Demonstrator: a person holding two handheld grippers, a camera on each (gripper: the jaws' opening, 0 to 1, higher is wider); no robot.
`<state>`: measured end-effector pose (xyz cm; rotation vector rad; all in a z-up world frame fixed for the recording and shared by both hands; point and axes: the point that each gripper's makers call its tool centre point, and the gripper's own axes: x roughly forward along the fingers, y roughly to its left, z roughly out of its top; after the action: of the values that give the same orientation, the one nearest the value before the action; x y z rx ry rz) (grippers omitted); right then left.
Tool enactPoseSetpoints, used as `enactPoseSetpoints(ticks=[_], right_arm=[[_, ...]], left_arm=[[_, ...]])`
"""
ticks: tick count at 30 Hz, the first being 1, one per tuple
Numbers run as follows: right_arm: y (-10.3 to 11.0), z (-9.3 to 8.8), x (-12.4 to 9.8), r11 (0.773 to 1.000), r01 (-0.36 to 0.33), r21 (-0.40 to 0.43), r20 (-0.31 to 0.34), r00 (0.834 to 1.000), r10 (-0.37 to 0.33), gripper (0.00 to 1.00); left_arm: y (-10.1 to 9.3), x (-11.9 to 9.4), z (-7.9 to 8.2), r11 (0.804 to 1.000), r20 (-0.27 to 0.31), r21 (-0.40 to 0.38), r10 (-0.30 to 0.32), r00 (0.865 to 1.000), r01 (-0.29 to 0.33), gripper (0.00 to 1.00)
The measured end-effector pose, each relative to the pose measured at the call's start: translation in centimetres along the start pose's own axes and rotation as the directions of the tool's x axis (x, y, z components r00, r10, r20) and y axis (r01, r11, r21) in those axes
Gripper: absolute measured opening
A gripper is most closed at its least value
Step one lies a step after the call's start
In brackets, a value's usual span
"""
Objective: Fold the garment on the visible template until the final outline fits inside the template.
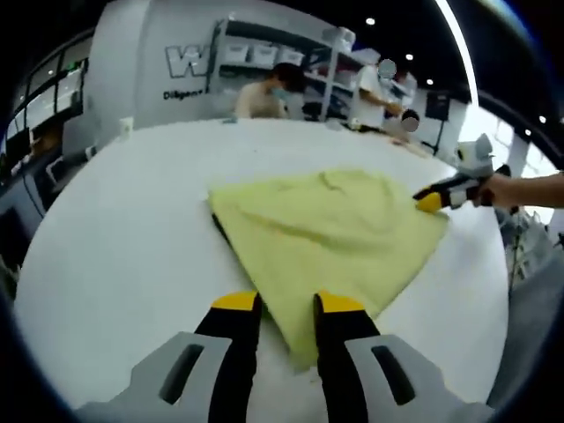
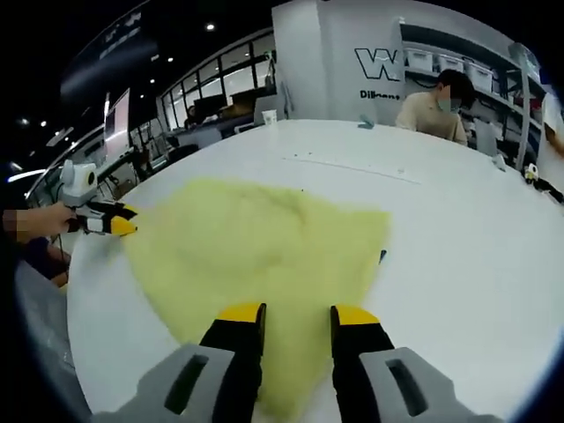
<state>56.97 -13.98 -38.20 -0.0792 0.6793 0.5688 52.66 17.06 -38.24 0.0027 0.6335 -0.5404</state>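
A pale yellow garment (image 1: 330,233) lies spread on the white table (image 1: 115,229), roughly triangular in outline. My left gripper (image 1: 288,304) holds its near corner, with fabric running down between the yellow-tipped jaws. My right gripper (image 1: 427,201), held by a hand, pinches the garment's right corner. In the right gripper view the garment (image 2: 256,256) runs between the right gripper (image 2: 298,313) jaws, and the left gripper (image 2: 123,226) grips the far left corner. A thin dark strip (image 1: 217,226) peeks out under the garment's left edge; another dark bit (image 2: 382,256) shows at its right edge.
Bare white table (image 2: 458,247) surrounds the garment on all sides. A seated person (image 2: 432,110) and shelves with bins (image 1: 291,57) are beyond the far edge. More people stand at the back right (image 1: 374,88). The table edge curves close on the right (image 1: 502,291).
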Motion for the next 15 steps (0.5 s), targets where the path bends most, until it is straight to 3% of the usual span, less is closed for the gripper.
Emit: enactPoseSetpoints(ticks=[1, 4, 10, 15], right_arm=[[0.3, -0.3, -0.4, 1.000, -0.002, 0.004, -0.002, 1.000, 0.002, 0.25], [0.1, -0.9, -1.2, 1.000, 0.006, 0.002, -0.007, 1.000, -0.006, 0.25], [0.7, -2.0, -2.4, 1.000, 0.013, 0.004, -0.015, 1.000, -0.013, 0.24], [-0.1, -2.7, -3.6, 0.996, 0.025, 0.088, 0.001, 1.000, -0.025, 0.24]], left_arm=[[0.1, -0.1, -0.8, 1.000, -0.015, -0.026, 0.012, 1.000, -0.012, 0.23], [0.3, -0.1, -0.6, 0.998, 0.010, -0.062, 0.003, 1.000, -0.002, 0.19], [-0.2, -0.8, -1.4, 0.999, -0.019, -0.043, -0.004, 1.000, 0.003, 0.14], [0.2, -1.1, -1.9, 0.998, -0.026, -0.059, 0.010, 1.000, -0.012, 0.12]])
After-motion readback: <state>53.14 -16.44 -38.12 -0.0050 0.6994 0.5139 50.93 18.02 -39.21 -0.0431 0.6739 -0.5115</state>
